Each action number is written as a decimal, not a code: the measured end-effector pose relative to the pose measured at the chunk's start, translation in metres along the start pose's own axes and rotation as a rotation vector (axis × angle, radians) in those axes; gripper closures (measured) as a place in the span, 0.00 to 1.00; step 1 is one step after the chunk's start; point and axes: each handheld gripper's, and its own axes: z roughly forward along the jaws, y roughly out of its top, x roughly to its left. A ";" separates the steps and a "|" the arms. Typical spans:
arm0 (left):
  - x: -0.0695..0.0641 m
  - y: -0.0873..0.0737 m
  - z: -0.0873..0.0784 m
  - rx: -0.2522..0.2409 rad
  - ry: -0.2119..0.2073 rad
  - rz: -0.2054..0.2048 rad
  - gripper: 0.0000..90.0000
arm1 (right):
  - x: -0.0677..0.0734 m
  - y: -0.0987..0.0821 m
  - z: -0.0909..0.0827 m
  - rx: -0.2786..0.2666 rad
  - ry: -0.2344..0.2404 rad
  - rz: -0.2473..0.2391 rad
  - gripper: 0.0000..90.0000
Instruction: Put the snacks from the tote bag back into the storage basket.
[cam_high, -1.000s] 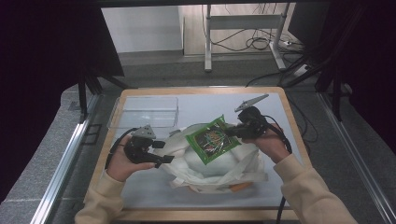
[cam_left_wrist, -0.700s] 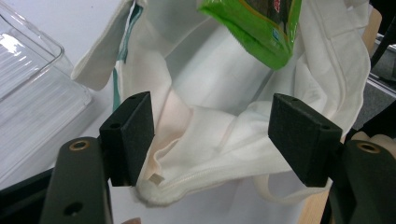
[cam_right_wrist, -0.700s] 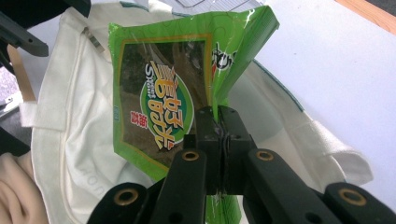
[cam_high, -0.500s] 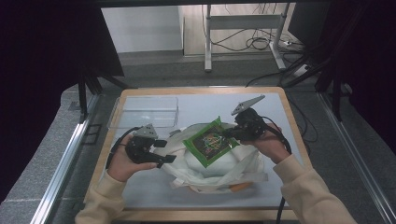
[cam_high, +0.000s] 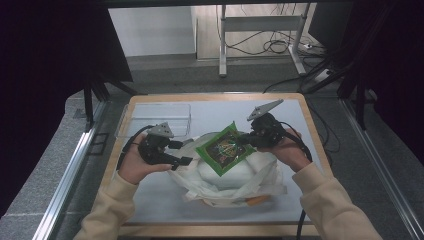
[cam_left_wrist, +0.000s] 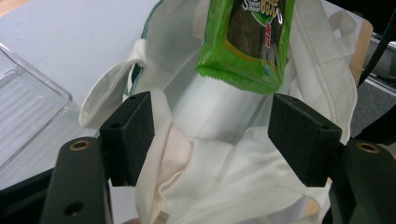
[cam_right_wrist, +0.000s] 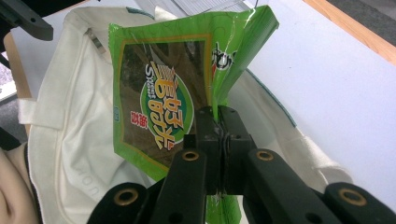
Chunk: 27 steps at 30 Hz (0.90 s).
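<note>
A green snack packet (cam_high: 222, 150) hangs over the open mouth of a white cloth bag (cam_high: 235, 177) in the middle of the table. My right gripper (cam_high: 246, 141) is shut on the packet's right edge; in the right gripper view the jaws (cam_right_wrist: 219, 116) pinch the packet (cam_right_wrist: 159, 102) above the bag (cam_right_wrist: 60, 140). My left gripper (cam_high: 181, 153) is at the bag's left side, open. In the left gripper view its jaws (cam_left_wrist: 210, 135) stand wide apart around the bag's rim (cam_left_wrist: 159, 140), with the packet (cam_left_wrist: 247, 42) hanging just beyond.
A clear plastic tray (cam_high: 155, 117) lies at the back left of the white table top (cam_high: 310, 125), also visible in the left gripper view (cam_left_wrist: 28, 112). Something orange (cam_high: 257, 200) peeks from under the bag's front edge. The table has a wooden border (cam_high: 215, 96).
My left gripper has risen a little and shifted toward the bag. The right gripper and the packet have stayed about where they were.
</note>
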 end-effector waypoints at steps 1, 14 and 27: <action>0.001 0.002 0.001 0.003 0.002 0.003 0.35 | 0.000 0.000 0.000 -0.001 -0.001 -0.002 0.97; 0.005 0.021 0.006 0.047 -0.020 0.036 0.36 | 0.003 0.003 -0.001 -0.021 0.002 -0.050 0.97; 0.011 0.032 0.027 0.069 -0.070 0.014 0.42 | 0.012 0.015 0.008 -0.041 0.014 -0.148 0.97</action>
